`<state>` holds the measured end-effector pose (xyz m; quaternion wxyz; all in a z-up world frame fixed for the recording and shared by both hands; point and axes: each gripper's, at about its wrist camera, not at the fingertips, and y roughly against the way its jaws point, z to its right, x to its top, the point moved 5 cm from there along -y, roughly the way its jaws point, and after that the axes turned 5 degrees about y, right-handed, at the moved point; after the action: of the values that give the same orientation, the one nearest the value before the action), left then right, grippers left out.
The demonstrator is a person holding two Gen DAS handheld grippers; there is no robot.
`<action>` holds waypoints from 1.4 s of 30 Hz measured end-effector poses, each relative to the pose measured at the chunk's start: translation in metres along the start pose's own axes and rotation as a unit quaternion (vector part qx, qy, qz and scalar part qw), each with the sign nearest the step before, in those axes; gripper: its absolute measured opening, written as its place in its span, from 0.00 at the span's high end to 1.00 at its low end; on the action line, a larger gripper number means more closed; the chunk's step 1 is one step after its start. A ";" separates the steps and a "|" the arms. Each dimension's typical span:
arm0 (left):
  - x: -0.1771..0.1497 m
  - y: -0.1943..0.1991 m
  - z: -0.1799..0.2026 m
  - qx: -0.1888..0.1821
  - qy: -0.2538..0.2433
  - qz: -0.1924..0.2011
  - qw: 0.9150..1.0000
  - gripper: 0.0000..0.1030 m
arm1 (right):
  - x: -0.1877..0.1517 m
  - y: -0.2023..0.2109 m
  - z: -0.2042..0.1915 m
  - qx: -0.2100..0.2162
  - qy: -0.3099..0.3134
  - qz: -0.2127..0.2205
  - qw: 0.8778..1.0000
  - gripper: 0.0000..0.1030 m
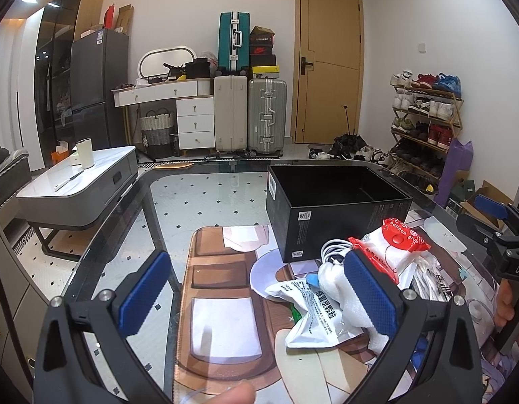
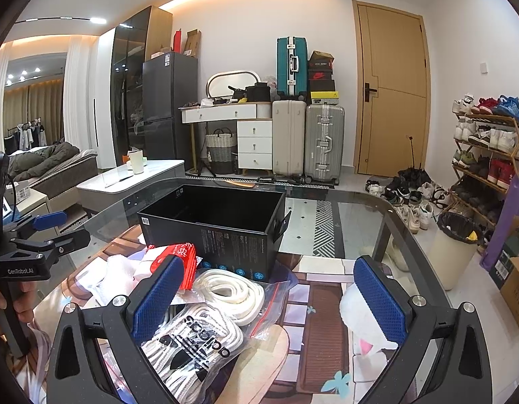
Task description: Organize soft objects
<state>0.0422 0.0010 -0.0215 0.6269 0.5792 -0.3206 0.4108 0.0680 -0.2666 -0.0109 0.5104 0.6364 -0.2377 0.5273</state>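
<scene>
Presently, left wrist view: my left gripper (image 1: 259, 299) hangs with its blue pads spread wide and nothing between them, above the printed desk mat (image 1: 222, 316) on the glass table (image 1: 124, 208). The soft items lie heaped just right of it: a white foil pouch (image 1: 313, 316), a red-topped balloon bag (image 1: 399, 245) and a coil of white cable (image 1: 333, 250), all close against the open black box (image 1: 330, 222). My right gripper (image 1: 501, 222) shows at the far right edge.

Right wrist view: that gripper (image 2: 269, 299) is likewise spread and empty, poised over a zip bag of white laces (image 2: 230, 291) and a branded striped bundle (image 2: 195, 343). The box (image 2: 219, 232), apparently empty, stands just behind them.

Judgement: the first pick is still pending; next, I lower onto one bag, pinch it and carry it into the box.
</scene>
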 end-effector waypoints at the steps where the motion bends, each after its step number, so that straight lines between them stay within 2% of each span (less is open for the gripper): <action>1: 0.000 0.000 0.000 -0.001 0.000 0.000 1.000 0.00 | -0.001 -0.001 0.000 0.000 0.000 0.001 1.000 0.00; 42: 0.003 0.005 0.002 0.001 -0.003 0.006 1.000 0.00 | -0.002 -0.002 -0.004 0.007 0.001 0.001 1.000 0.00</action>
<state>0.0389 -0.0002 -0.0167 0.6229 0.5791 -0.3252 0.4134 0.0674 -0.2631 -0.0140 0.5053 0.6394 -0.2343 0.5301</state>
